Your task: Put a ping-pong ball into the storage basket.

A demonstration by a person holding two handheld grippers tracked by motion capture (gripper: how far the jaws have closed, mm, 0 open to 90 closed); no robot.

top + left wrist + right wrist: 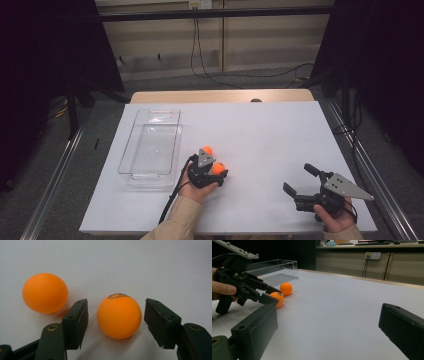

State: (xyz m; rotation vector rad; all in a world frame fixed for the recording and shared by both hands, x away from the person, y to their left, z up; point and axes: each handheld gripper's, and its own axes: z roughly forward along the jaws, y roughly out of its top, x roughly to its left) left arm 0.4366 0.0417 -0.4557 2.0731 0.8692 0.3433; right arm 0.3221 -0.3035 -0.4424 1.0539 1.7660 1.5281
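Two orange balls lie on the white sheet. The ball with black print sits between the jaws of my left gripper, with a narrow gap on each side, so the pads do not touch it. The plain ball rests just outside that gripper's left jaw. My right gripper is at the near right of the sheet, held by a hand, open with nothing between its jaws.
A clear plastic tray stands at the left of the sheet, beyond the balls. The wooden table edge runs along the far side. Metal rails flank the table.
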